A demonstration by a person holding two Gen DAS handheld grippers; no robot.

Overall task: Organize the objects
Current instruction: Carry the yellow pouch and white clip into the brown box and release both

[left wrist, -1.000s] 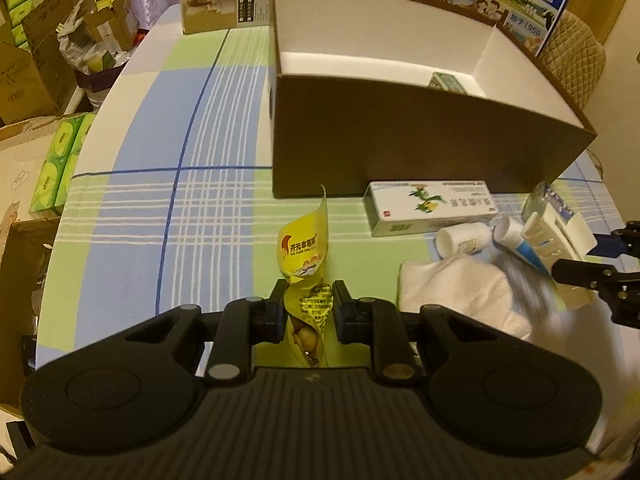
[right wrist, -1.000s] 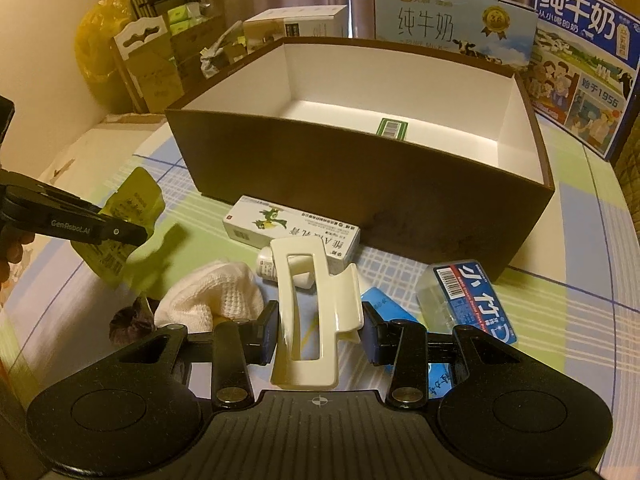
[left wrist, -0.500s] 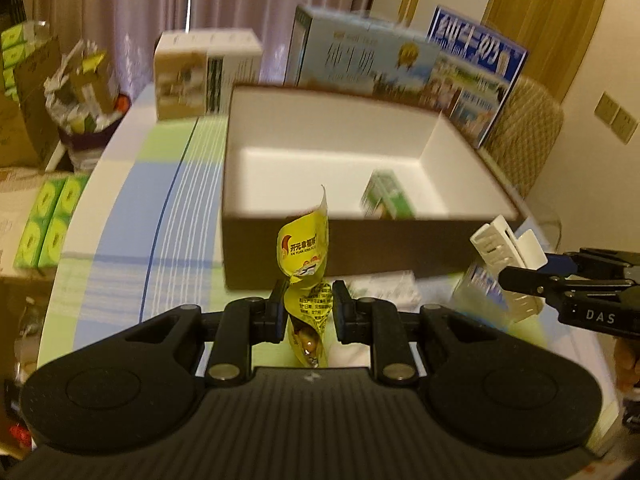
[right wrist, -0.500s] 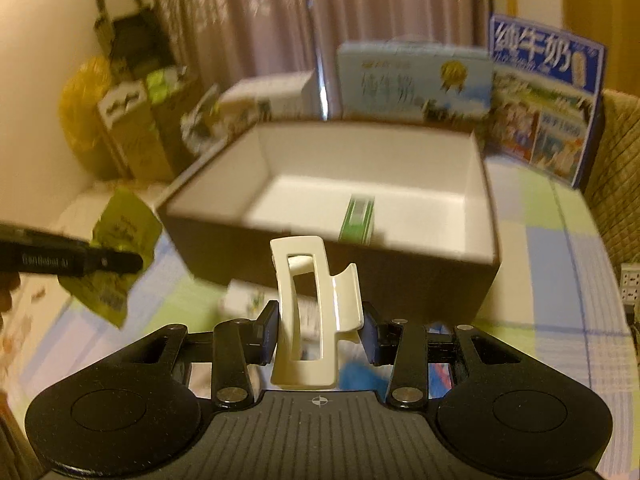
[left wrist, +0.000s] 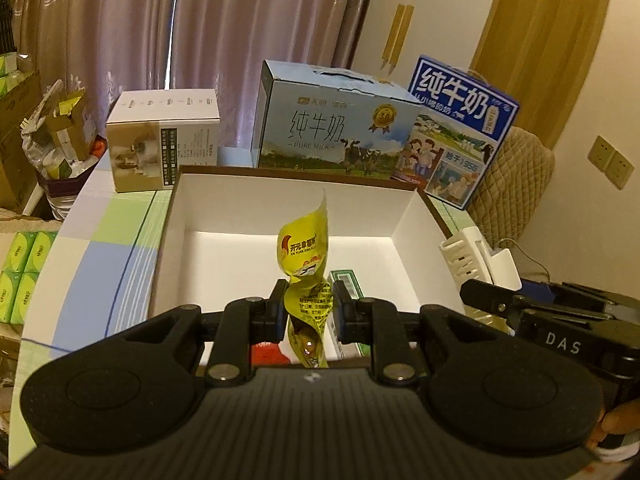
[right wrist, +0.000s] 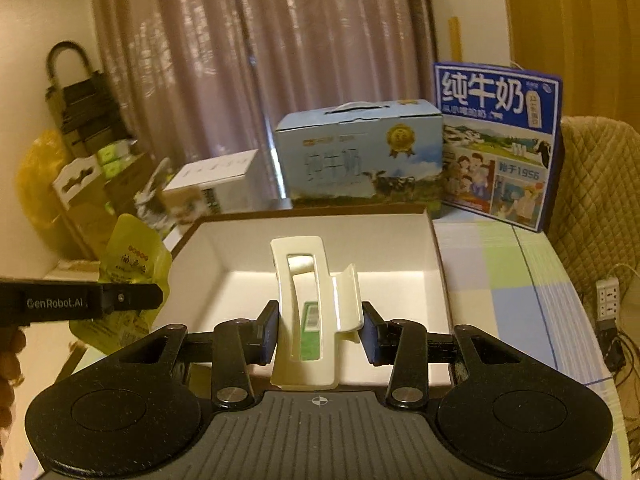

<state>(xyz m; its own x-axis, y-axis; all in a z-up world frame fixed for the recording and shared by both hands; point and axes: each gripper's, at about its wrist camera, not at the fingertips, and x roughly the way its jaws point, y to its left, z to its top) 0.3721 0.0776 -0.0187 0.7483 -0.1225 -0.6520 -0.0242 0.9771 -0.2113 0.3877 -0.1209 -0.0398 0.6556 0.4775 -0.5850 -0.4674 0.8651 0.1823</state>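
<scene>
Left wrist view: the left tongs [left wrist: 307, 312] are clenched on a yellow snack pouch [left wrist: 305, 256], pinching it low on its body so the upper half twists and flops above the pads. It looks light, thin and crinkly — a foil or plastic film that gives under pressure, so I judge a grip across the flat middle, as here, is safer than one at a slick sealed edge. The lumps showing through the clear part at the bottom suggest loose contents that could shift when it is let go.

In the right wrist view the right tongs [right wrist: 319, 330] are clenched on a cream hair claw clip [right wrist: 310, 312], held by its two sides with the long open frame standing upright. It reads as rigid, smooth moulded plastic, light but probably brittle at the teeth and hinge; squeezing the broad flanks rather than the teeth seems the sound choice.

Both things hang above the near part of the open brown box [left wrist: 430, 206] with its white lining. The box stands on the bench [right wrist: 516, 280], which wears a checked blue and green cloth. Inside — as far as shows — lies a small green carton [left wrist: 347, 280] on the floor of the box, towards the near side; something red and white peeks below the left tongs, but whether it lies in the box I cannot tell. The rest of the visible box floor is bare.

Two milk cartons [left wrist: 336, 132] stand on the far side of the box.
</scene>
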